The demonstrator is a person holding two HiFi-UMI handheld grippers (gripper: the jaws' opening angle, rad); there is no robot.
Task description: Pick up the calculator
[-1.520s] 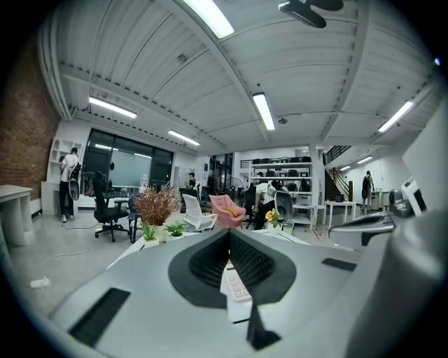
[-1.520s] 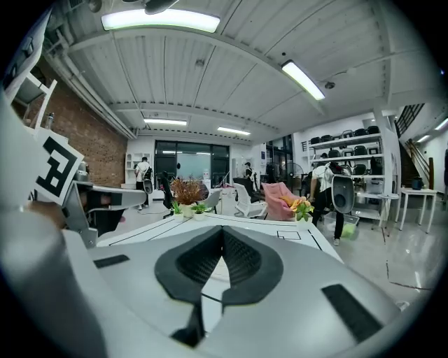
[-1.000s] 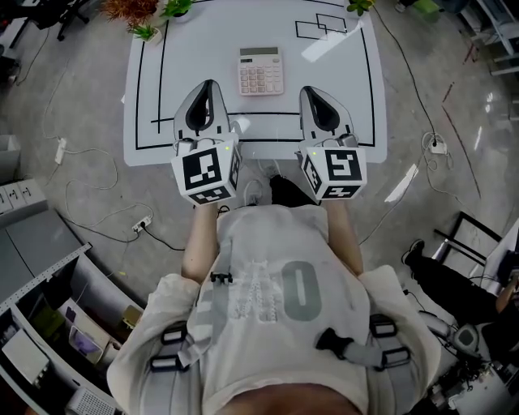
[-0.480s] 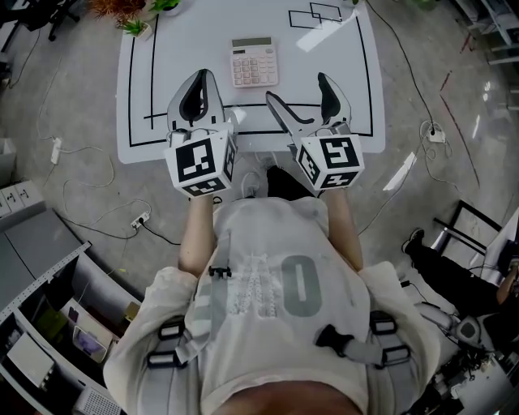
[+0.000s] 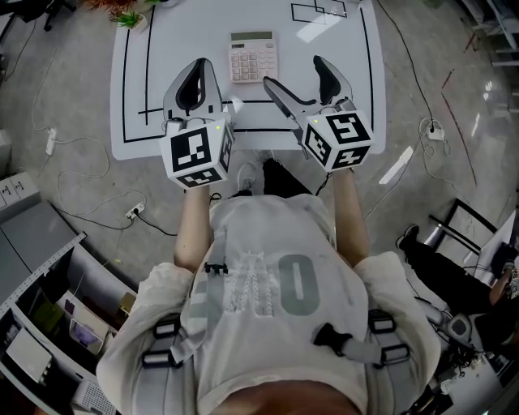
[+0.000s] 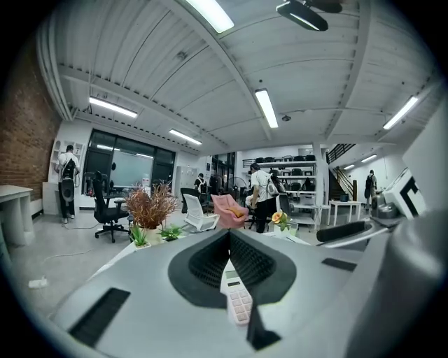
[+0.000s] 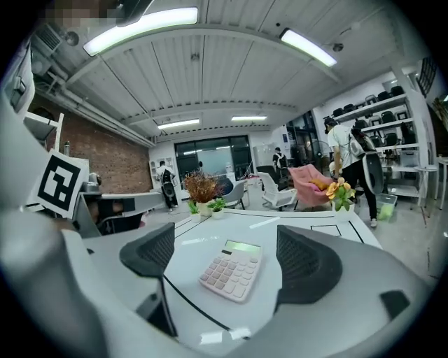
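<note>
A pale pink calculator (image 5: 253, 57) lies flat near the far middle of the white table (image 5: 340, 97), display side away from me. My right gripper (image 5: 293, 71) is open wide just right of it; its left finger reaches beside the calculator's near right corner. In the right gripper view the calculator (image 7: 233, 270) sits ahead, between and beyond the two dark pads (image 7: 150, 255), touching neither. My left gripper (image 5: 200, 69) hovers left of the calculator, its jaws shut on nothing. The left gripper view shows a strip of the calculator (image 6: 238, 301) beyond the closed jaws.
Black lines mark rectangles on the table (image 7: 210, 224). Potted plants (image 5: 130, 16) stand at its far left corner. Cables and a power strip (image 5: 134, 212) lie on the floor around the table. People and office chairs (image 6: 108, 210) stand far off in the room.
The right gripper's jaws have swung from shut to wide open, and it has moved forward and down toward the calculator. The left gripper has stayed where it was.
</note>
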